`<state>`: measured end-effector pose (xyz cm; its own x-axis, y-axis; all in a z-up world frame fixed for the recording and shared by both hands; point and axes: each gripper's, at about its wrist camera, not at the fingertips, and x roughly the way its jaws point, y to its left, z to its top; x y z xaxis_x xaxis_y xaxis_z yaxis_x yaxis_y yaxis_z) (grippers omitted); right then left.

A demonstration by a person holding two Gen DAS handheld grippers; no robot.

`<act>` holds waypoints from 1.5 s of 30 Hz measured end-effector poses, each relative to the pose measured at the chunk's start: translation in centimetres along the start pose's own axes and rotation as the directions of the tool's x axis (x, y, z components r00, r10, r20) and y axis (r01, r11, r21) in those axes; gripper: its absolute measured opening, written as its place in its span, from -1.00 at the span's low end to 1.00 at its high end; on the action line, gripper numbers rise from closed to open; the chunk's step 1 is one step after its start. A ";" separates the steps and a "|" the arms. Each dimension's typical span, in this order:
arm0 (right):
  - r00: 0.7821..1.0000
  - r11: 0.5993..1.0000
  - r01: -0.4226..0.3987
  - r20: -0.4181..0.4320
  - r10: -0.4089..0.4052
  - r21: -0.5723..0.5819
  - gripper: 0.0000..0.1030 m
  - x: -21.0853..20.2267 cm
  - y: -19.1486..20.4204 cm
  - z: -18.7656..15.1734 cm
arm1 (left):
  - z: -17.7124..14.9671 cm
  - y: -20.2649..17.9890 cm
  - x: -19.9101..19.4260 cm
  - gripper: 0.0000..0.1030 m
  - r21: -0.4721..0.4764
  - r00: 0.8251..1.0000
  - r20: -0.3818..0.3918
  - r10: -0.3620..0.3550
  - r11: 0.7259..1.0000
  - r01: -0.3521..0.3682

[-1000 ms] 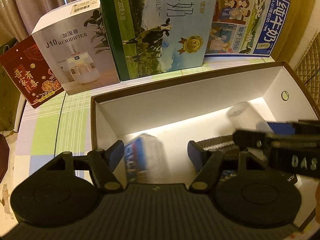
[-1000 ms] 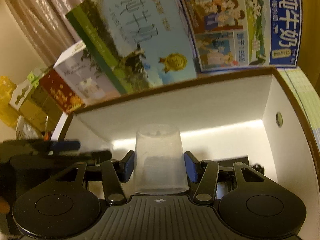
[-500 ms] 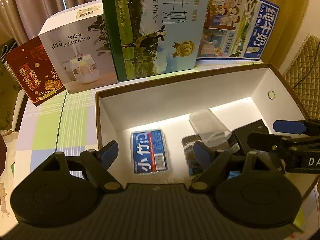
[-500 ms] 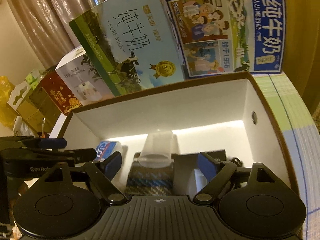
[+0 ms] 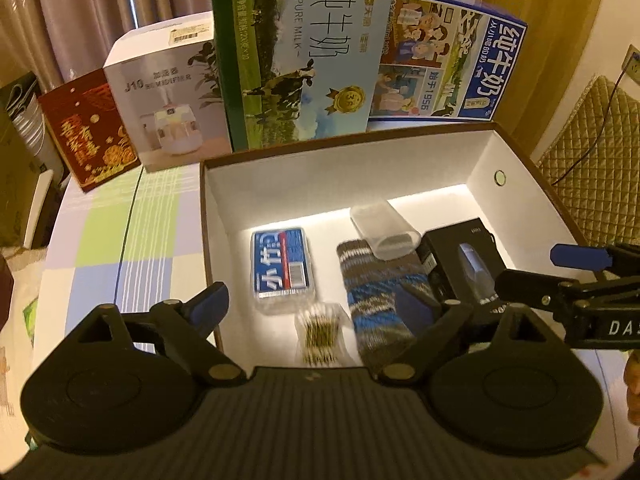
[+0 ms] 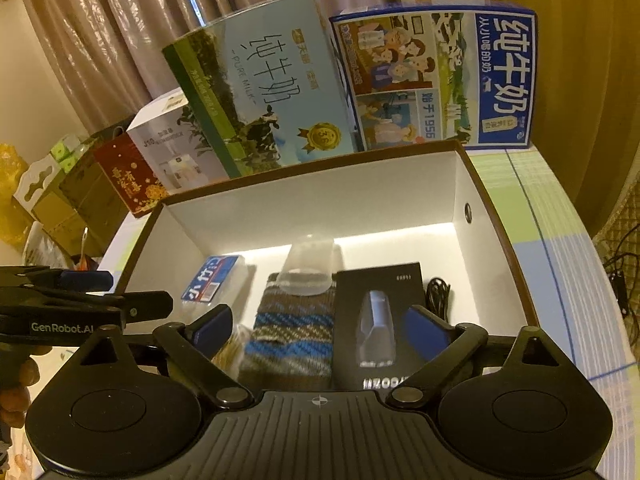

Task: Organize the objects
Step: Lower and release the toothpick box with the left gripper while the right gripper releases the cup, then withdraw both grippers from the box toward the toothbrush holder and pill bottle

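Both my claws hang over the open box (image 5: pixel 516 148); my left gripper (image 5: pixel 316 304) is spread wide and empty, and my right gripper (image 6: pixel 320 326) is the same. Inside, the clear plastic cup (image 6: pixel 308 268) lies tipped on the knitted sock (image 6: pixel 292 332); the blue tissue pack (image 5: pixel 282 264) sits left, the black carton (image 6: pixel 380 312) right.

Green milk carton (image 5: pixel 304 52), blue milk carton (image 5: pixel 448 60), humidifier box (image 5: pixel 168 100), red box (image 5: pixel 88 128), curtains (image 5: pixel 80 4) behind
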<state>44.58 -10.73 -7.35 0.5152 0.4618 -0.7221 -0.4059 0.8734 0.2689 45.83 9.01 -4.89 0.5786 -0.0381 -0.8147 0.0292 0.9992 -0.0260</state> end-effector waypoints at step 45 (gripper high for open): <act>0.997 0.997 0.071 -0.040 -0.072 -0.031 0.89 -7.9 3.2 -12.5 | -13.4 -1.6 -8.3 0.71 -0.071 0.999 -0.031 -0.037 0.997 0.035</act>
<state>29.80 -13.54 -8.80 0.5126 0.3908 -0.7646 -0.3915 0.8989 0.1970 30.03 7.89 -5.85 0.5515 -0.0747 -0.8308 -0.0084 0.9954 -0.0950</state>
